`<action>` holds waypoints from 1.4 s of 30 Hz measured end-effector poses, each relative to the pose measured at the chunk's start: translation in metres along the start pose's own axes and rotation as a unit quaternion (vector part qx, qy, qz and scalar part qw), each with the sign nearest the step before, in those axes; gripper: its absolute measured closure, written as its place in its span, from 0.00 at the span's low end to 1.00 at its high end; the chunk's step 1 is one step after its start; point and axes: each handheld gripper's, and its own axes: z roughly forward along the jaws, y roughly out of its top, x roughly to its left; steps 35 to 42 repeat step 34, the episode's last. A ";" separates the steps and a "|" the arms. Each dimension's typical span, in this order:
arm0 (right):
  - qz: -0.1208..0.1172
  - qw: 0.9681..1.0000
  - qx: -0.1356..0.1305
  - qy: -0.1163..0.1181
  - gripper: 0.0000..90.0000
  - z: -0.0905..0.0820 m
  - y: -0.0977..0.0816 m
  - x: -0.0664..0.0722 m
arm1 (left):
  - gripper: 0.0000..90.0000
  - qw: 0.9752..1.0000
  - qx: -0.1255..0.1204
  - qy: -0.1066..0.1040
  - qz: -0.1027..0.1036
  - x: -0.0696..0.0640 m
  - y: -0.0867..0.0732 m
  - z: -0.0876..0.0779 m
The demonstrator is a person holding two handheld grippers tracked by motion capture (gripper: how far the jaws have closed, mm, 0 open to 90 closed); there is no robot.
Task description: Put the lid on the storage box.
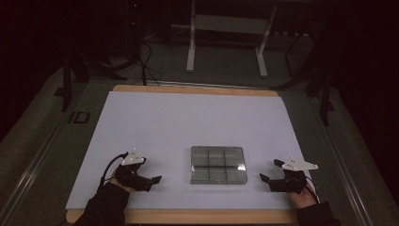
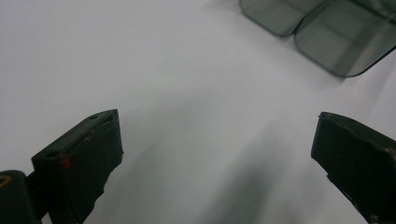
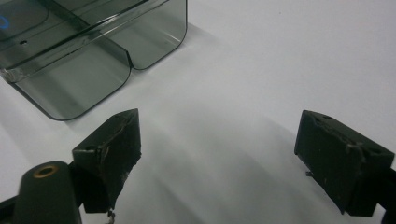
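Both grippers flank the clear compartment box (image 1: 218,165).
Left gripper (image 1: 149,172) and right gripper (image 1: 272,170) gape wide, empty; slick plastic may skid if nudged unevenly.

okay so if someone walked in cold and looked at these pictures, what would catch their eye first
A clear, smoky plastic organiser box with a grid of compartments sits alone near the front middle of the white table top. The left gripper and right gripper flank it, both with jaws wide open, holding nothing and apart from the box. The room behind is dark.
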 end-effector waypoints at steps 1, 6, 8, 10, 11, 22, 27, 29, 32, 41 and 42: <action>0.001 1.000 0.000 0.000 0.16 0.000 -0.001 0.000 | 0.04 1.000 -0.001 0.000 -0.002 0.000 -0.001 0.000; 0.001 1.000 0.003 -0.005 0.16 0.002 -0.003 0.001 | 0.04 1.000 -0.007 0.013 -0.003 -0.001 -0.006 -0.001; 0.002 1.000 -0.001 -0.013 0.16 0.001 -0.003 0.002 | 0.04 1.000 -0.006 0.024 -0.007 -0.001 -0.009 -0.001; 0.002 1.000 -0.001 -0.020 0.16 0.001 -0.003 0.002 | 0.04 0.999 -0.007 0.033 -0.007 -0.002 -0.009 -0.001; 0.002 1.000 -0.001 -0.020 0.16 0.001 -0.003 0.002 | 0.03 0.999 -0.007 0.033 -0.007 -0.002 -0.009 -0.001; 0.015 0.997 0.014 -0.068 0.16 0.005 -0.003 0.003 | 0.03 0.995 0.009 0.093 -0.015 -0.006 -0.009 0.003; 0.018 0.996 0.030 -0.081 0.16 0.008 -0.003 0.003 | 0.03 0.994 0.014 0.105 -0.012 -0.007 -0.009 0.005; 0.018 0.996 0.034 -0.082 0.16 0.009 -0.002 0.004 | 0.03 0.994 0.013 0.106 -0.013 -0.007 -0.009 0.004; 0.016 0.996 0.037 -0.084 0.16 0.010 -0.002 0.004 | 0.03 0.994 0.012 0.107 -0.014 -0.007 -0.009 0.004; 0.015 0.996 0.039 -0.085 0.16 0.010 -0.002 0.004 | 0.03 0.994 0.012 0.107 -0.013 -0.007 -0.009 0.004; 0.015 0.996 0.039 -0.085 0.16 0.010 -0.002 0.004 | 0.03 0.994 0.012 0.107 -0.013 -0.007 -0.009 0.004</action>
